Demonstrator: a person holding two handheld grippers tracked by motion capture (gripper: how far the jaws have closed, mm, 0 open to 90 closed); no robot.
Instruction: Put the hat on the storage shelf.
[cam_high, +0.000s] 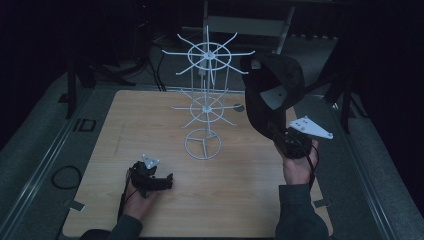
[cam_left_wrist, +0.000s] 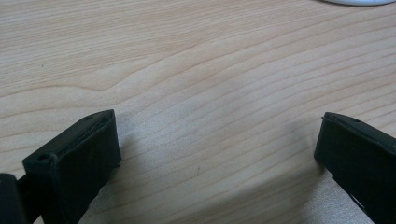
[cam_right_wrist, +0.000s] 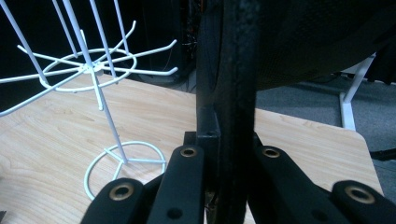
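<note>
Black cap (cam_high: 272, 95) beside rack (cam_high: 206, 100) | right hand-held gripper (cam_high: 290, 142) clamped on brim

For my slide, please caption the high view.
Right gripper holds a black cap beside the white wire rack; left gripper rests open.

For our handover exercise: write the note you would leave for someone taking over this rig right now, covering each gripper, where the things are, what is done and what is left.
Right gripper: shut on the brim of a black cap, held up in the air beside the white wire rack.
Left gripper: open, holds nothing, low over the wooden table, jaws wide apart.
Rack: upright near the table's middle, two tiers of hooks, all bare as far as I can see.
Done: cap picked up and brought next to the upper tier.
Left: probably hang the cap on a hook, then let go.
</note>
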